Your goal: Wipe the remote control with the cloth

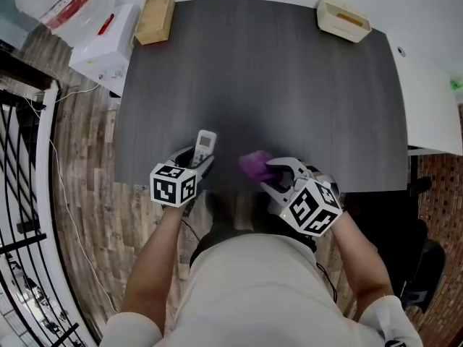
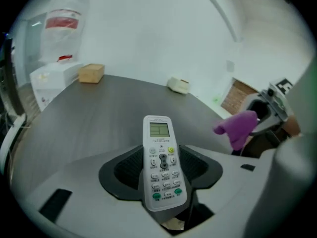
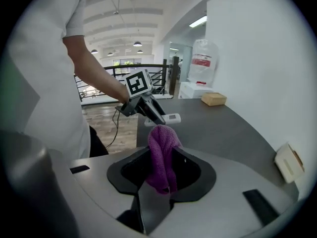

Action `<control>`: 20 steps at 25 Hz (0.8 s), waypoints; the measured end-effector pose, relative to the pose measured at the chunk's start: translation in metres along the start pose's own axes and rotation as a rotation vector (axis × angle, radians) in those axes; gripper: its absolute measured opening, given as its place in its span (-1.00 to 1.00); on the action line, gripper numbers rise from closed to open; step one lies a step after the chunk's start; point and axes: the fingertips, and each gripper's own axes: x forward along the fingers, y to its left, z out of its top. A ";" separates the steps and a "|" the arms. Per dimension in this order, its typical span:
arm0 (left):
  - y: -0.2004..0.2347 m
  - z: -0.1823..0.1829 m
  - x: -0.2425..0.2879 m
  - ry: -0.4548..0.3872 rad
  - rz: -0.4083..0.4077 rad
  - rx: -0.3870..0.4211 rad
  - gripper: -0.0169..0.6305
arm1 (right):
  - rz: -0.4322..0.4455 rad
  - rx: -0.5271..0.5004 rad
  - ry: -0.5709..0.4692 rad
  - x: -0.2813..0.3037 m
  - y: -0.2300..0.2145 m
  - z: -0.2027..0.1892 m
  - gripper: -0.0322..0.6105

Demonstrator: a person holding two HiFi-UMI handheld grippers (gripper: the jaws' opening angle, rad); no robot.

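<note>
Table: I take the dark table (image 1: 275, 85) as my reference for every place below.
Wooden box: I see the wooden box (image 1: 155, 18) on the table's far left corner.
Left gripper: the left gripper (image 1: 197, 163) is over the table's near edge, left of its middle. Its jaws are clamped on the remote control, with the pads against its two long sides.
Remote control: the remote control (image 2: 159, 148) is white. Its button face is turned up toward my left gripper camera, and its screen end sticks out past the jaws toward the table's far side. I cannot tell whether it touches the tabletop.
Gap: over the table's near edge, I read the remote control and the cloth as near each other but apart.
Cloth: the cloth (image 3: 159, 155) is purple and bunched into a fold. It stands up out of the right gripper's jaws, over the table's near edge just right of its middle.
Right gripper: the right gripper (image 1: 278, 173) sits at the table's near edge, pointing in toward the remote control. Its jaws are pinched onto the cloth's lower part.
Cream box: the cream box (image 1: 343, 19) is on the table's far right corner.
</note>
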 end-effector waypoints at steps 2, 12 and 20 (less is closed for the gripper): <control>0.029 -0.005 0.001 0.021 0.085 -0.074 -0.24 | -0.056 0.075 0.002 -0.007 -0.010 -0.015 -0.49; 0.085 -0.001 0.019 0.116 0.212 -0.166 -0.24 | -0.291 0.374 0.010 -0.034 -0.067 -0.078 -0.49; 0.088 -0.010 0.041 0.211 0.246 -0.154 -0.24 | -0.344 0.428 0.014 -0.037 -0.070 -0.089 -0.49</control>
